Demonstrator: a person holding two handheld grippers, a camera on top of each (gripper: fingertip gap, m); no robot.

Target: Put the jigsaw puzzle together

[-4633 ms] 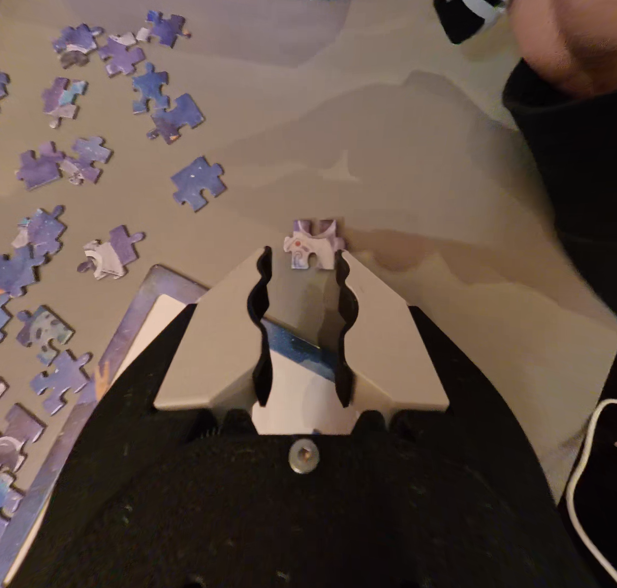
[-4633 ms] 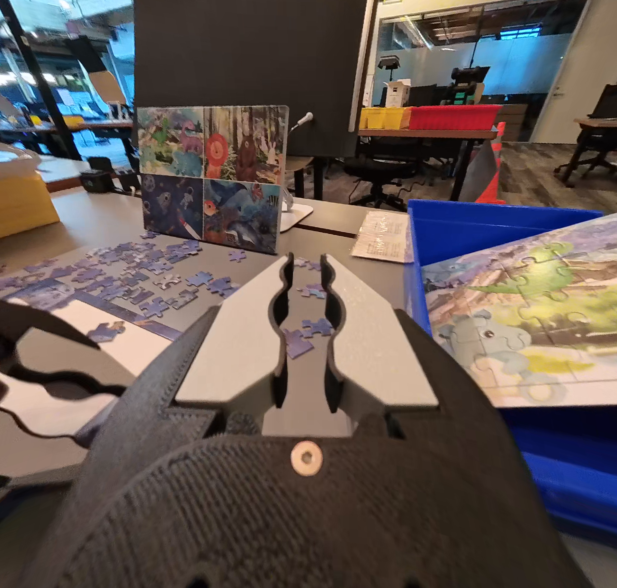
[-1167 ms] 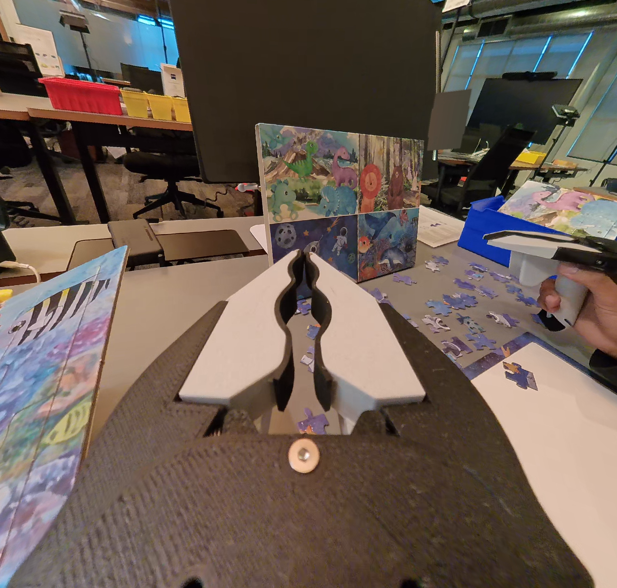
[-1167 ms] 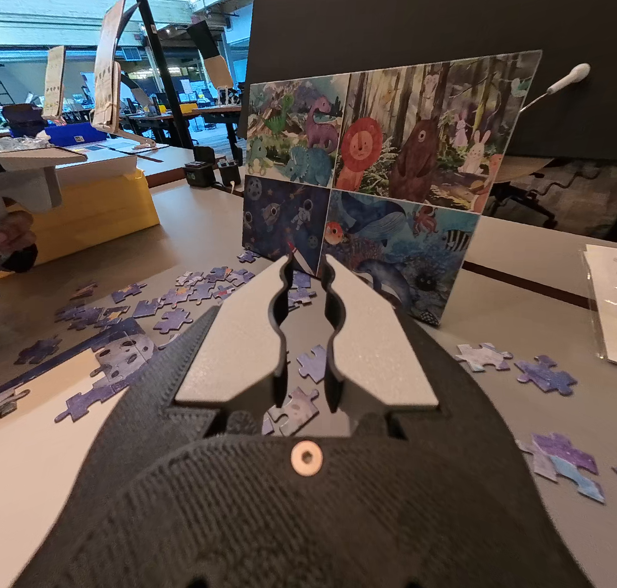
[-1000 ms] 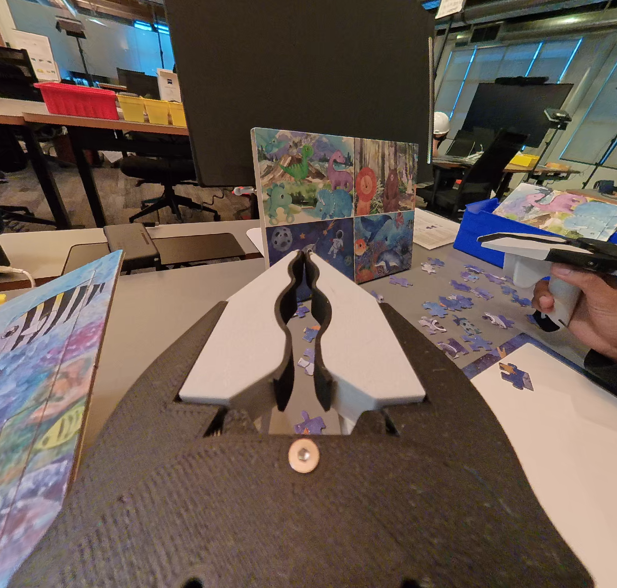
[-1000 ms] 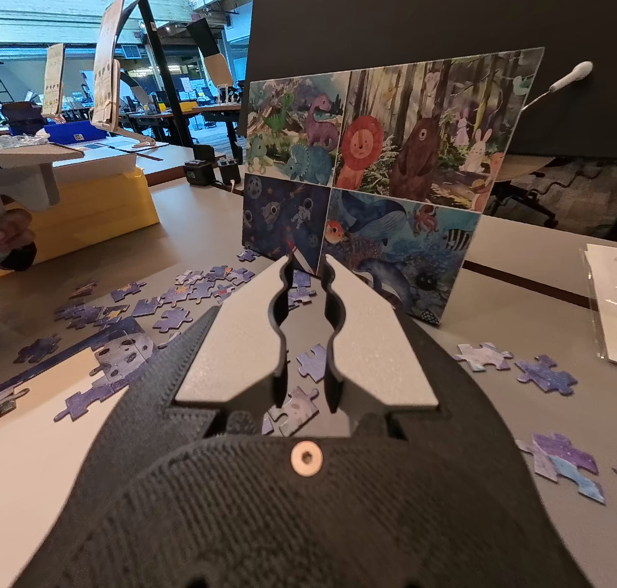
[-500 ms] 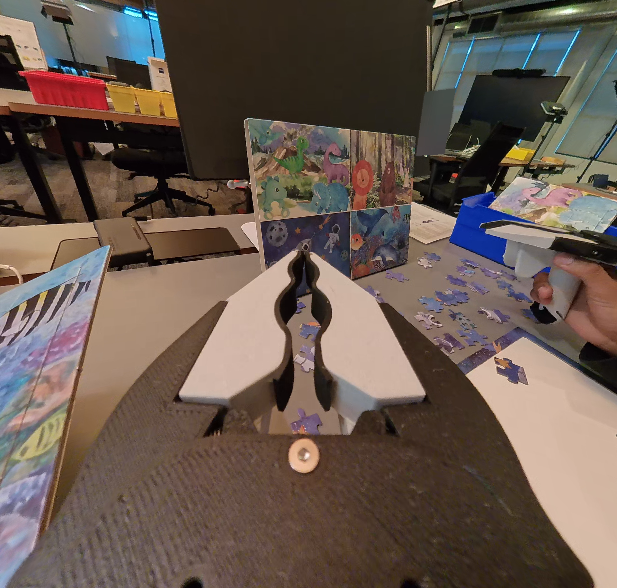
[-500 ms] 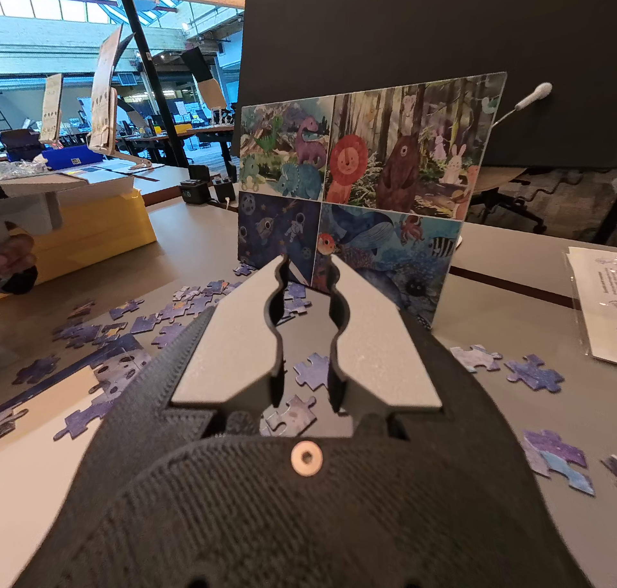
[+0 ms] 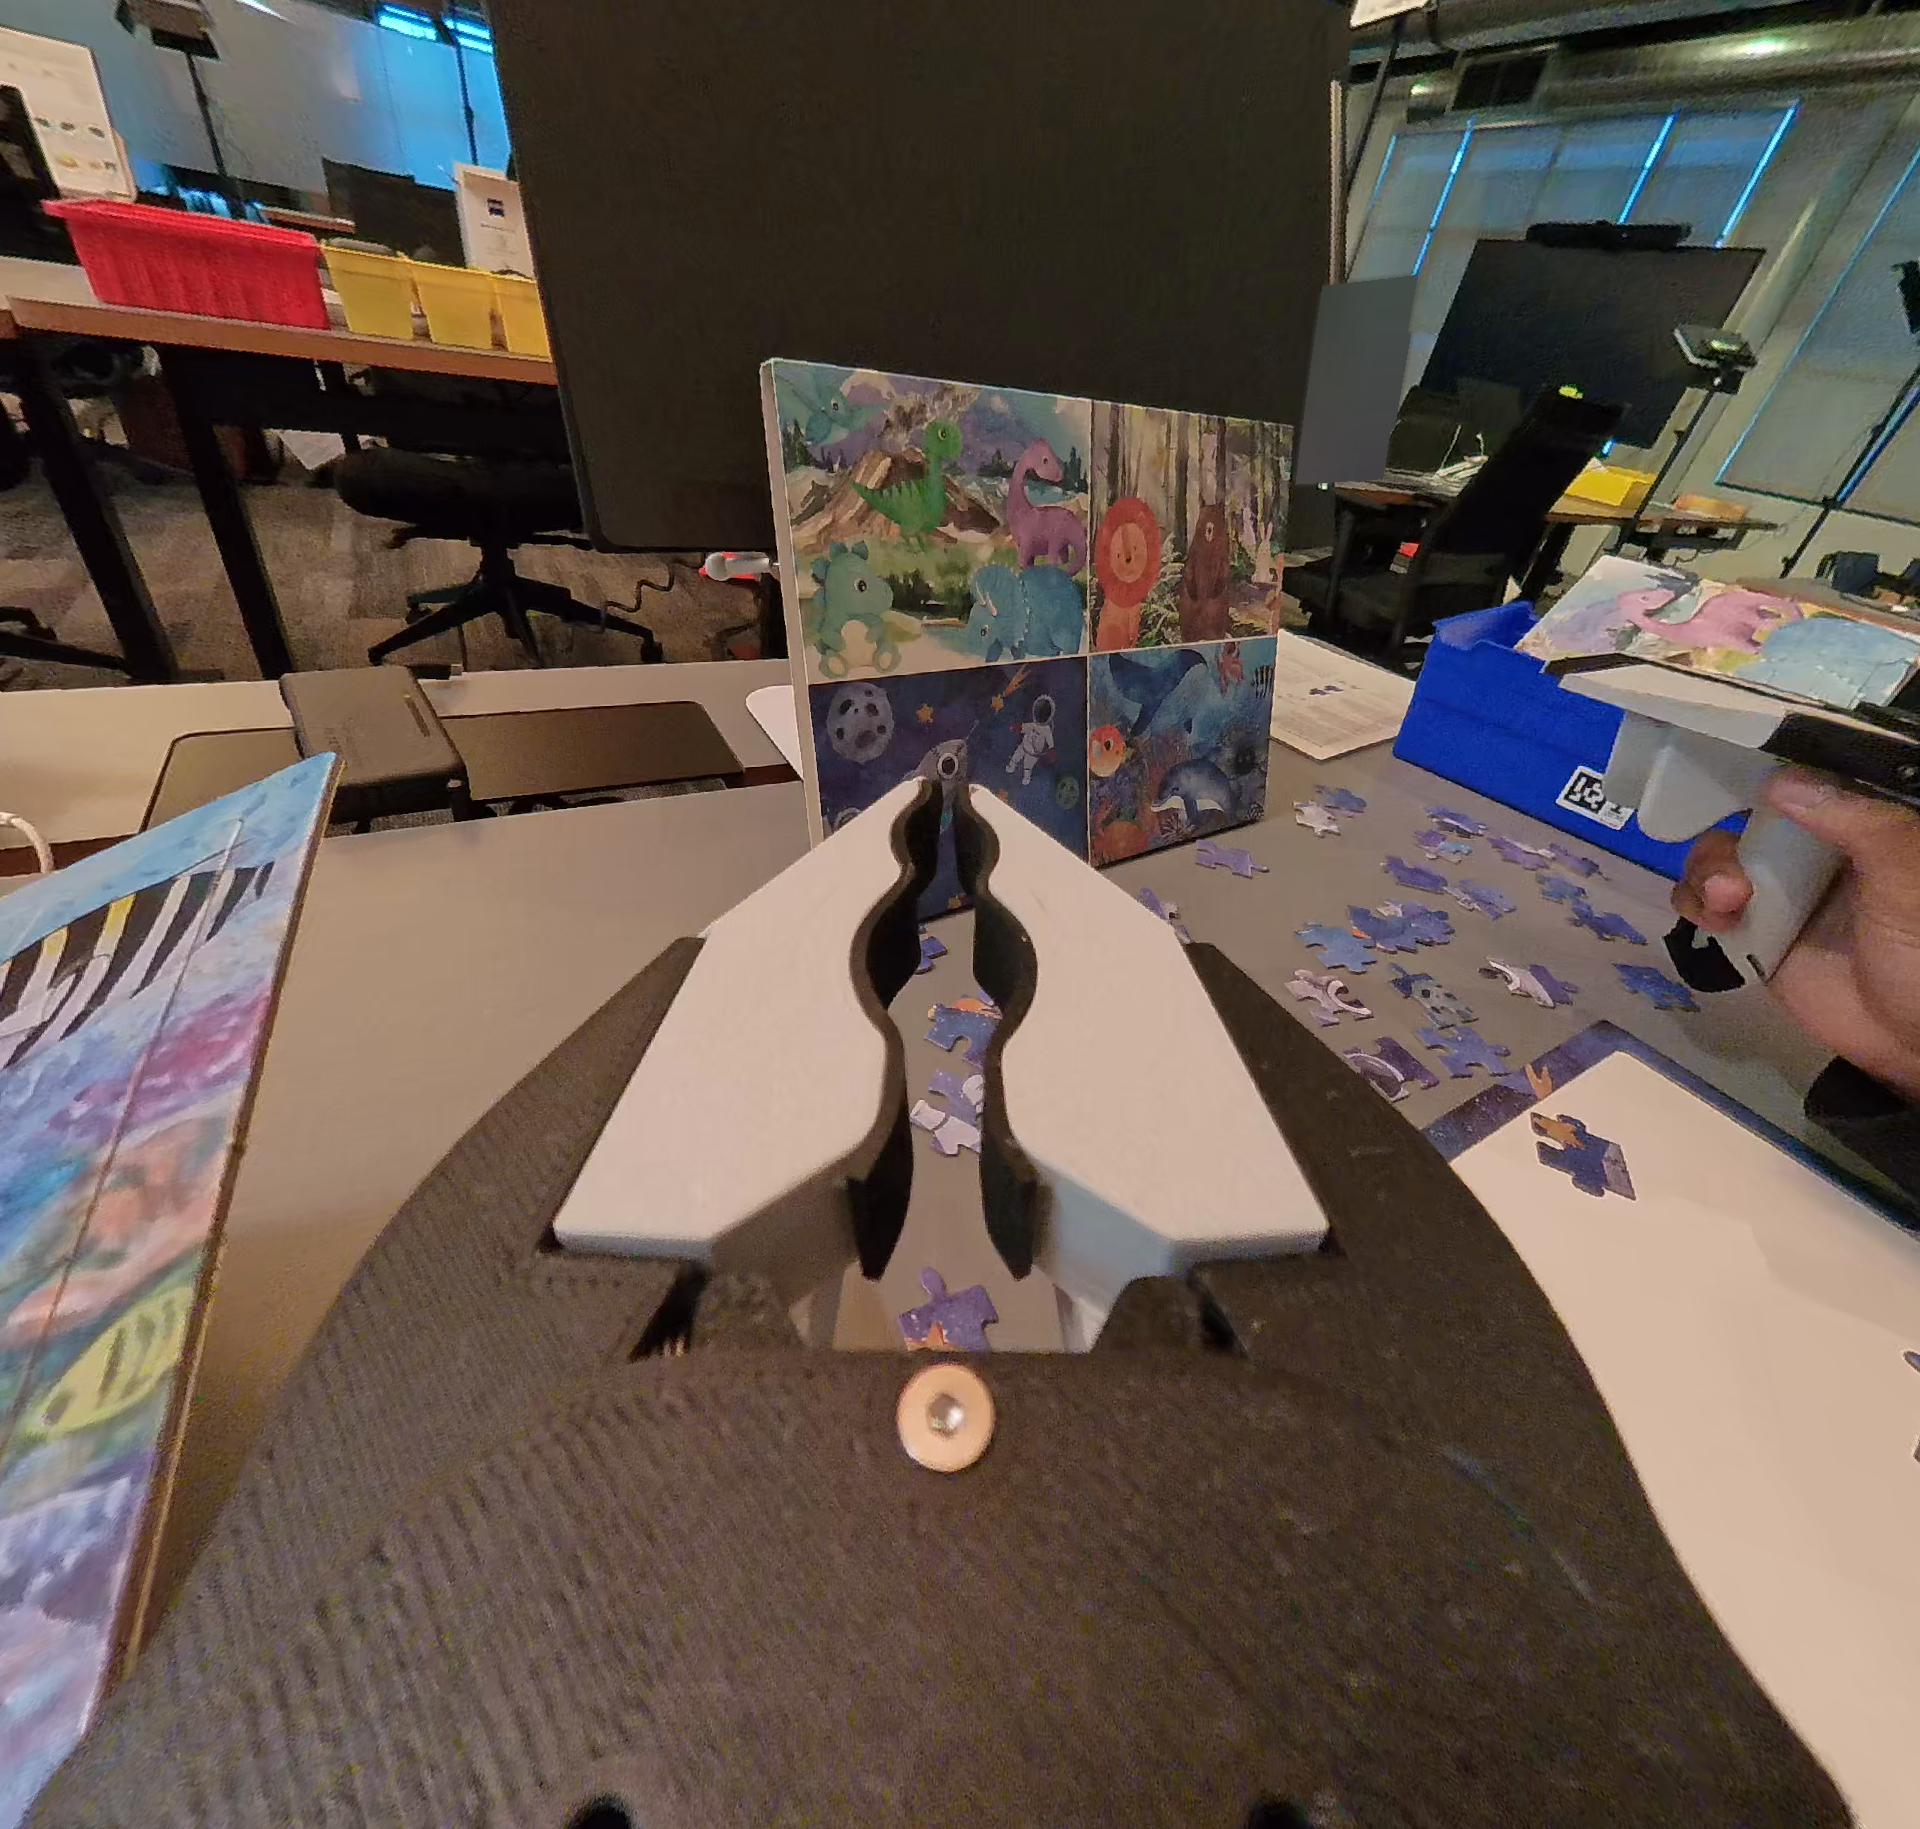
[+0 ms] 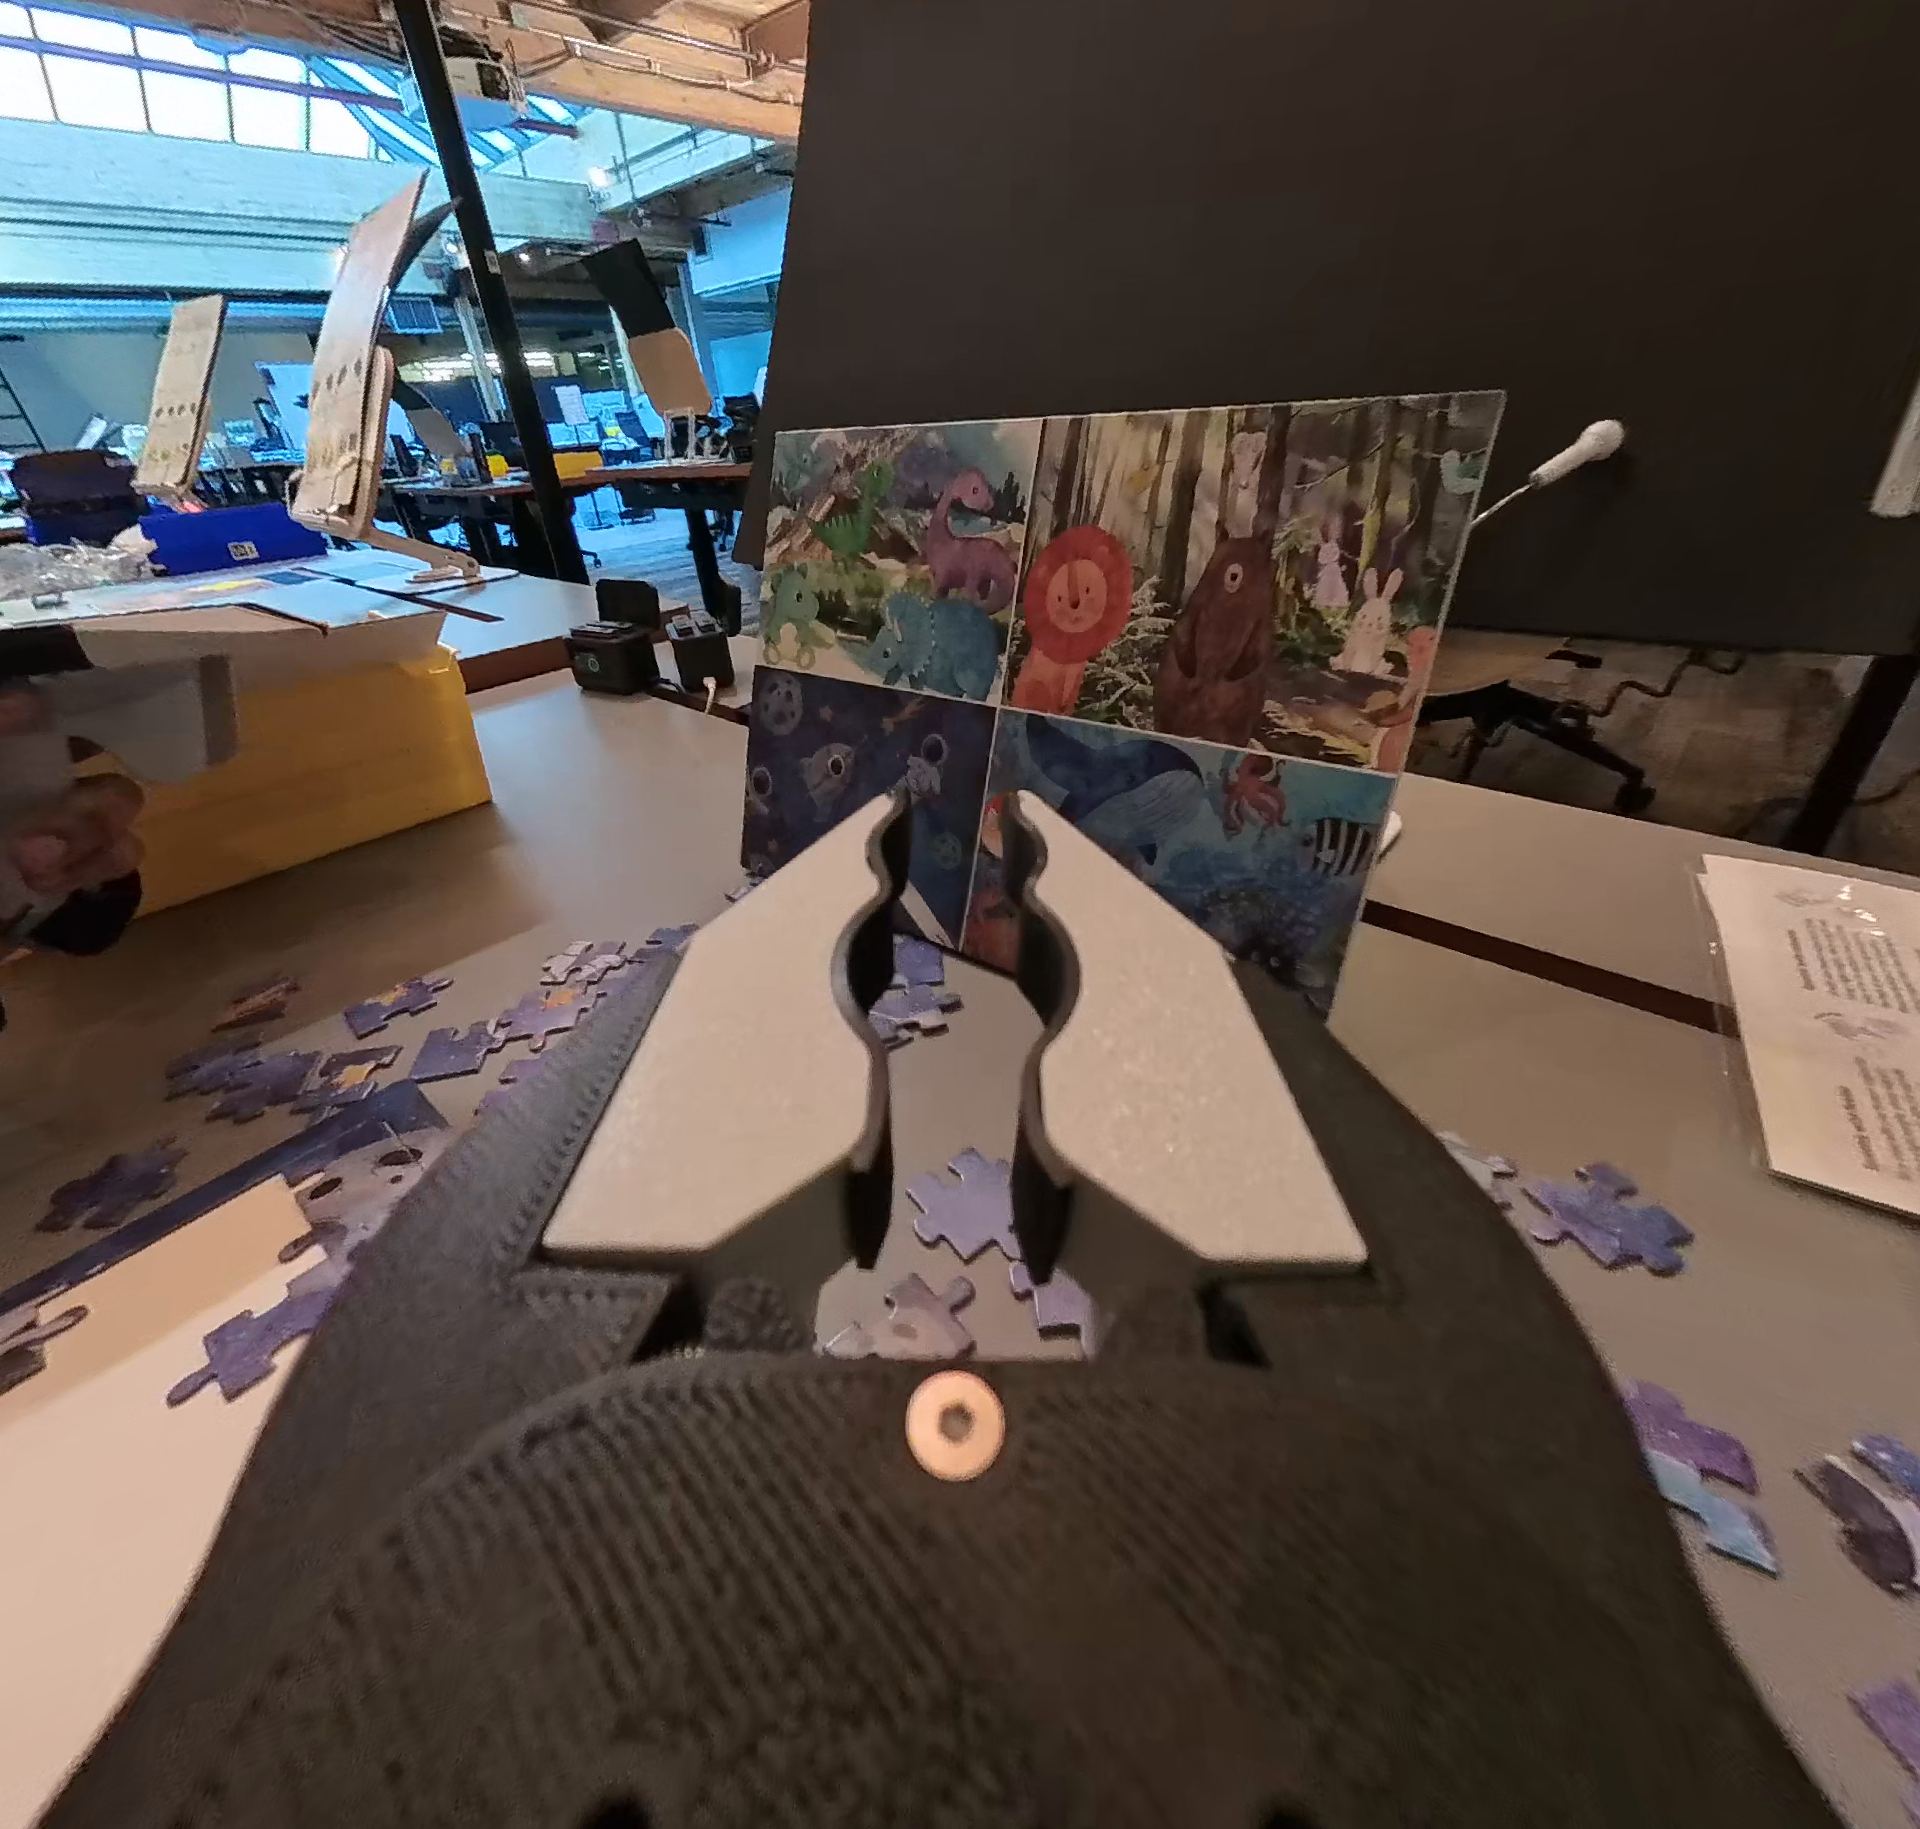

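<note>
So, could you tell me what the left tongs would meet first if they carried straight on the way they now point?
Probably the upright picture board, at its dark space panel; how far off it stands is unclear.

The left gripper [image 9: 948, 792] hangs above the grey worktop [image 9: 499, 948], its jaws nearly closed with nothing between them. Just behind its tips stands a picture board [image 9: 1029, 595] with four animal and space scenes. Loose purple puzzle pieces [image 9: 1392, 927] lie scattered to the right, near a hand [image 9: 1839, 958] holding the other gripper's handle before a blue bin [image 9: 1496, 709].
</note>
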